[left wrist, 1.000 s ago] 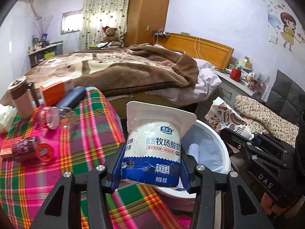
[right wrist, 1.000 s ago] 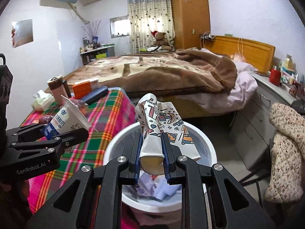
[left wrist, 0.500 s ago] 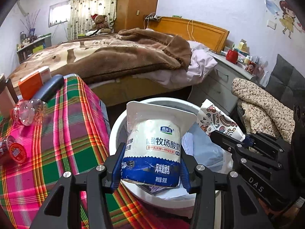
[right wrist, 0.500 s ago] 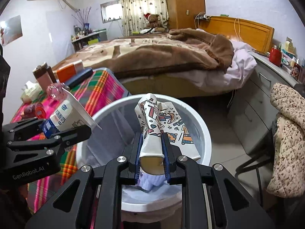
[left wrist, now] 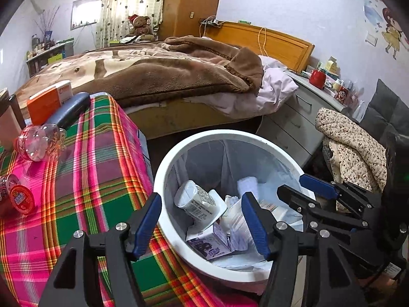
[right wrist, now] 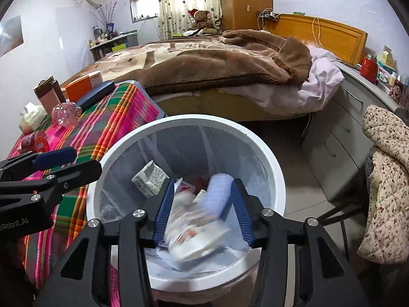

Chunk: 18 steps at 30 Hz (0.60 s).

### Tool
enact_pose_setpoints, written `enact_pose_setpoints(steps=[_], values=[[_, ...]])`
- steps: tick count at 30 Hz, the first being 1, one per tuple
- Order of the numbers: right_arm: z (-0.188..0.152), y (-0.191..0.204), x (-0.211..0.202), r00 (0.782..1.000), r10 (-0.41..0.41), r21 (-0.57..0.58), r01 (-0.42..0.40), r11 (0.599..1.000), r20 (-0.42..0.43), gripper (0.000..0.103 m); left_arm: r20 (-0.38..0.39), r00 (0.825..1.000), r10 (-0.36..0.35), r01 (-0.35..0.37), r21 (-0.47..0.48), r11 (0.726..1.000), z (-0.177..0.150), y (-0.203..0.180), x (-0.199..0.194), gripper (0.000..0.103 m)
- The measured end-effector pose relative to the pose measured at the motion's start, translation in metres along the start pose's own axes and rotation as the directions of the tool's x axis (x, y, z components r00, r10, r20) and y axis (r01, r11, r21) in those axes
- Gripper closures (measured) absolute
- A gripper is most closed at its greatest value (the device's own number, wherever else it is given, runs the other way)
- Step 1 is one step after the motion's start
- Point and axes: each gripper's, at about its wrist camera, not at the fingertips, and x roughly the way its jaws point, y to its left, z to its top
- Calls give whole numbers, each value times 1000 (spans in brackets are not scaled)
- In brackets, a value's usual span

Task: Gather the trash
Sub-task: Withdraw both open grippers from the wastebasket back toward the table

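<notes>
A: Item, yoghurt cup [left wrist: 196,199]: lying on its side in the white bin [left wrist: 163,179], on other litter. Patterned paper cup [right wrist: 191,227]: blurred, dropping between the right gripper [right wrist: 202,209] jaws, unclamped.

B: Grippers?

A: Left gripper [left wrist: 202,220]: jaws opening, nothing between them. Right: opening too. Step, by my reading: release over the bin.

B: Next?

A: Likely back to the plaid table [left wrist: 89,192]; red-lidded jar [left wrist: 21,200] near its left edge, clear bottle [left wrist: 38,142] behind.
</notes>
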Motion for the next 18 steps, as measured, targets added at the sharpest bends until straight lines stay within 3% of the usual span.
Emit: enact_pose_setpoints(steps=[18], values=[[11, 28, -16, 996, 46, -23, -45, 999, 72, 55, 88, 994, 58, -52, -74, 996, -7, 44, -52, 37]])
